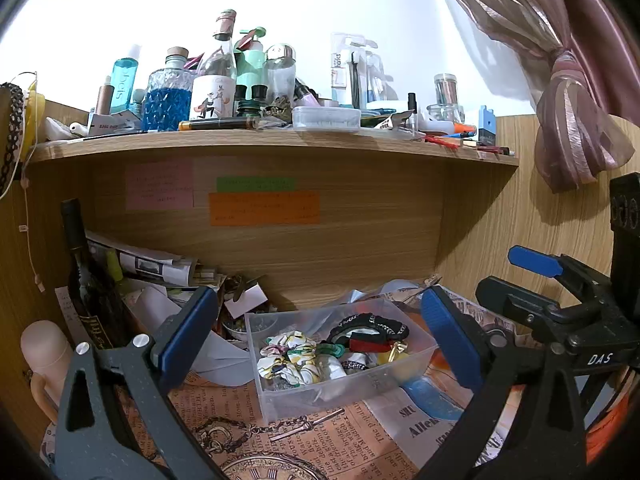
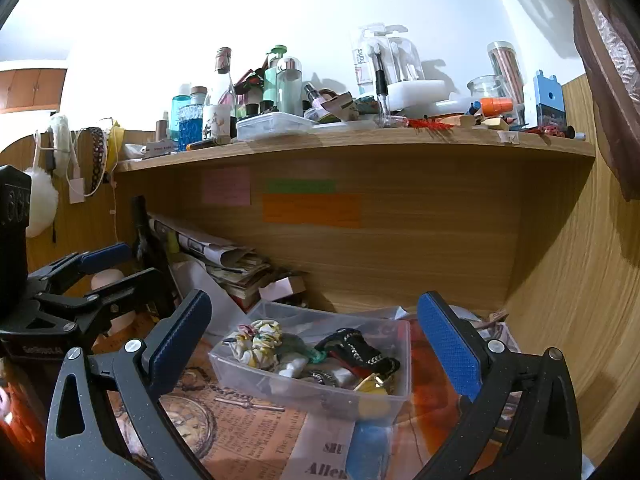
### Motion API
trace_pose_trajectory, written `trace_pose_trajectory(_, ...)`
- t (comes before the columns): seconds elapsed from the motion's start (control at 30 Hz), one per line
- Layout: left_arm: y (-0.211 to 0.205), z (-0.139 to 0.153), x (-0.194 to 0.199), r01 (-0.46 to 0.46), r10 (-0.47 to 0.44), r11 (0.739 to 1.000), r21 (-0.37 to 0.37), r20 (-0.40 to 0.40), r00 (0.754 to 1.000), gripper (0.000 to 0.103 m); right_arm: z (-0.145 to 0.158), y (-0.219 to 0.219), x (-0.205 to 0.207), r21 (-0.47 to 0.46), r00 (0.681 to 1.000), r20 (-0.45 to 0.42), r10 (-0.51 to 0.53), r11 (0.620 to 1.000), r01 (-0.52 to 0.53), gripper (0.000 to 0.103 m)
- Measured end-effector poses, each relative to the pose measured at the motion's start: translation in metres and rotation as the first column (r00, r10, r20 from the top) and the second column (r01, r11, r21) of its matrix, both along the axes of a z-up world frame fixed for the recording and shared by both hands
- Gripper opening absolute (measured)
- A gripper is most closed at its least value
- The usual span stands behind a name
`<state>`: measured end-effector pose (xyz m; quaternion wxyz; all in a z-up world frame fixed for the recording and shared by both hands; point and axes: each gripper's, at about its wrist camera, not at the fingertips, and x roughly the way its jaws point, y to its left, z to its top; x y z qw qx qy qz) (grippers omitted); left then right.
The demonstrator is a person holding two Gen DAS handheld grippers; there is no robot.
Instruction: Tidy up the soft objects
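Note:
A clear plastic box stands on the newspaper-print desk mat, also in the right wrist view. It holds soft hair ties: a white patterned scrunchie, a black braided band, a green tie and a red piece. My left gripper is open and empty, its blue pads either side of the box and nearer the camera. My right gripper is open and empty, likewise in front of the box. The right gripper shows at the right of the left wrist view.
A wooden shelf overhead is crowded with bottles and jars. Sticky notes are on the back panel. A dark bottle and stacked papers stand at left. A wooden side wall and a curtain are at right.

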<state>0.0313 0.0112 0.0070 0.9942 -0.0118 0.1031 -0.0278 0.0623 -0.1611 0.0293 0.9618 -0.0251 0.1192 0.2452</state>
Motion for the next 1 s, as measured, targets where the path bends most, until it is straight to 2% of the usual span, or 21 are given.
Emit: trace_pose_trajectory(1.0, 0.0012, -0.0024, 0.0041, 0.009, -0.009, 1.0, 0.003, -0.017, 1.0, 0.103, -0.0045, 0.0018, 0.0032, 0.016, 1.0, -0.019, -0.005, 1.0, 0.005, 0.103)
